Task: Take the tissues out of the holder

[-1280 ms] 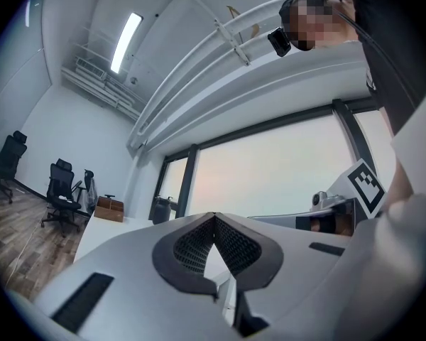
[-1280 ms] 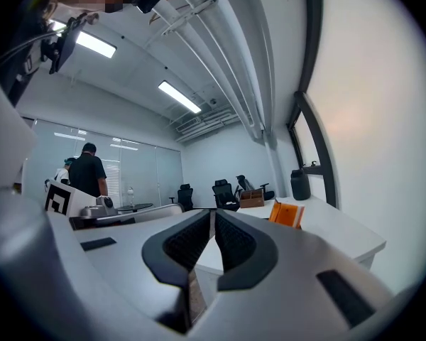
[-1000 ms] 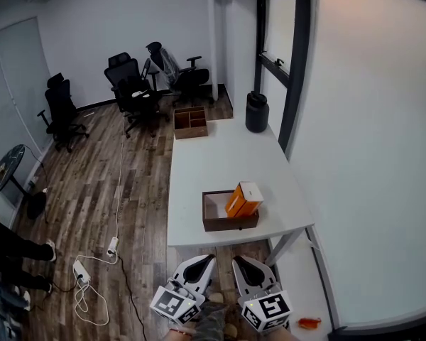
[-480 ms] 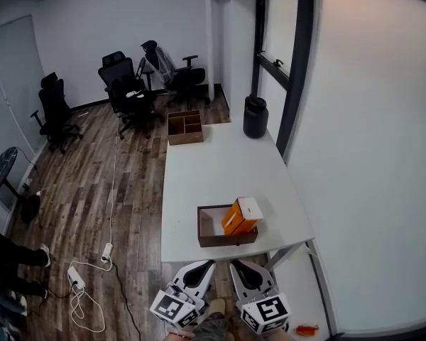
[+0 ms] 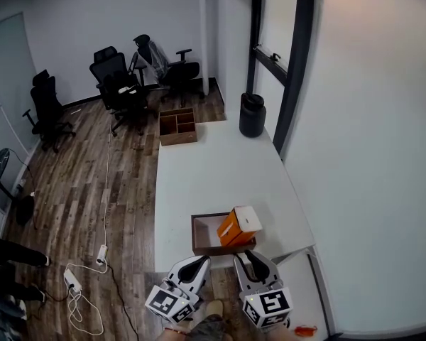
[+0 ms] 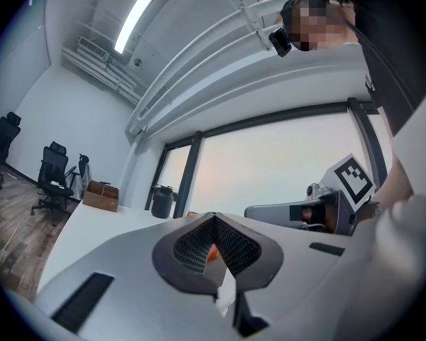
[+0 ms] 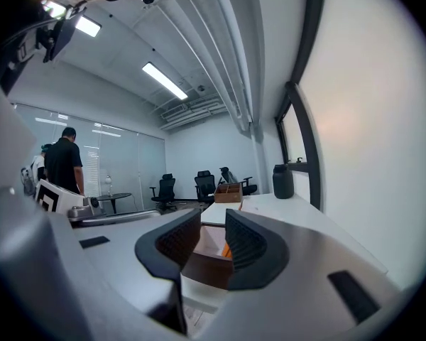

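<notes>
Dark wood flooring fills the left side of your head view, with a cluster of black office chairs against the far wall and a power strip with its cable lying near you. To the right of that runs the white table, carrying a wooden divided box at its far left corner and a black canister at its far right corner. At the near end sits the brown holder, and the orange tissue pack leans tilted inside its right part, its white top poking above the rim. You are holding both grippers low, just short of the table's near edge. Your left gripper has its jaws pressed together at the tips with nothing caught between them; a sliver of orange shows beyond the ribbed pads. Your right gripper points at the holder, its jaws opening with a narrow gap and nothing between them. Farther right stand the dark window frame and the pale wall.
</notes>
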